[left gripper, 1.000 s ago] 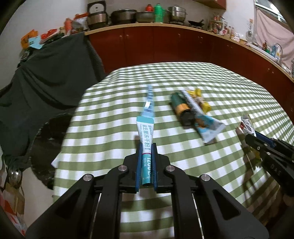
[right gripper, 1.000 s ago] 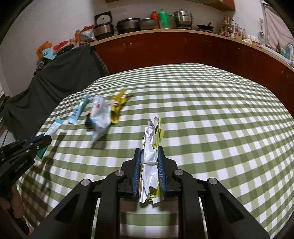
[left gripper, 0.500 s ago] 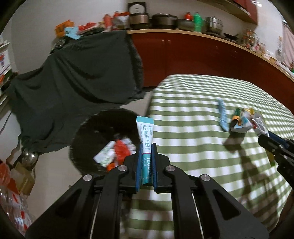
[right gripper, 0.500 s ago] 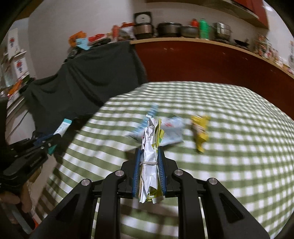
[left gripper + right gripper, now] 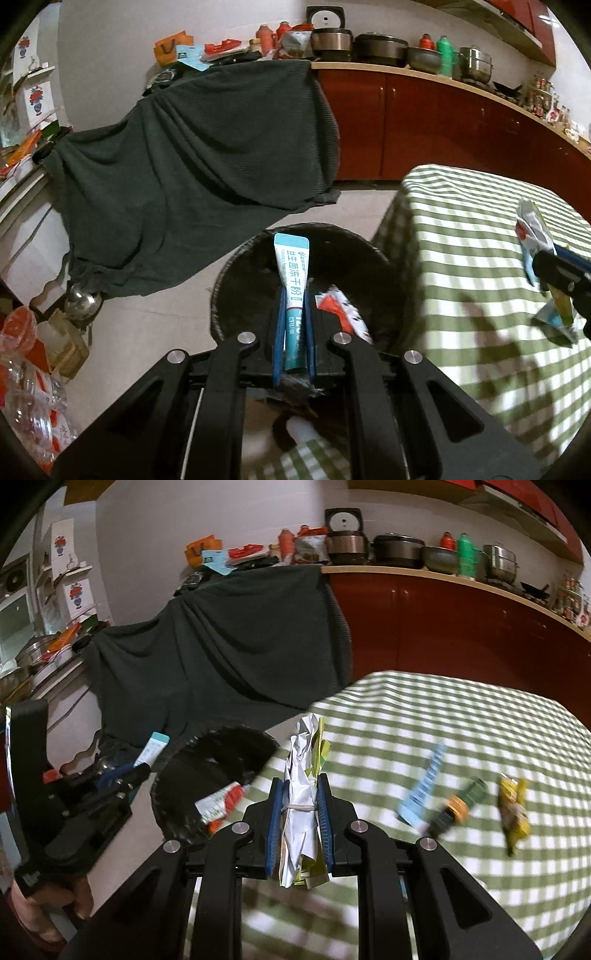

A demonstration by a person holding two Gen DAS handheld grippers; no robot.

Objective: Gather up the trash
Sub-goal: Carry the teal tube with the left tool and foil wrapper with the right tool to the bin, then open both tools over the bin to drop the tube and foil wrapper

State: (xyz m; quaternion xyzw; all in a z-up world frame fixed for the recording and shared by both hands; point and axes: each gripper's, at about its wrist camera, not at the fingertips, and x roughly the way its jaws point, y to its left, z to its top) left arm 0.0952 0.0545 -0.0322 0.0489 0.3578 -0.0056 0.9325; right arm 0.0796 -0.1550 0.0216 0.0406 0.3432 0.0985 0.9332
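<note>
My left gripper point(image 5: 293, 295) is shut on a teal and white sachet point(image 5: 291, 266) and holds it over the black trash bin point(image 5: 236, 266) on the floor beside the table. The bin holds a red and white wrapper point(image 5: 340, 310). My right gripper point(image 5: 301, 786) is shut on a crumpled white and yellow wrapper bundle point(image 5: 304, 764) above the table's left edge, near the bin point(image 5: 221, 753). On the green checked tablecloth point(image 5: 461, 720) lie a light blue sachet point(image 5: 424, 790), a dark bottle point(image 5: 458, 806) and a yellow wrapper point(image 5: 513, 808).
A dark cloth point(image 5: 192, 166) drapes furniture behind the bin. Red cabinets point(image 5: 424, 125) with pots on the counter run along the back. Bottles and clutter point(image 5: 33, 354) sit on the floor at left.
Both grippers swung left from over the table toward the bin. The left one now holds its sachet over the bin; the right one has come to the table's left edge.
</note>
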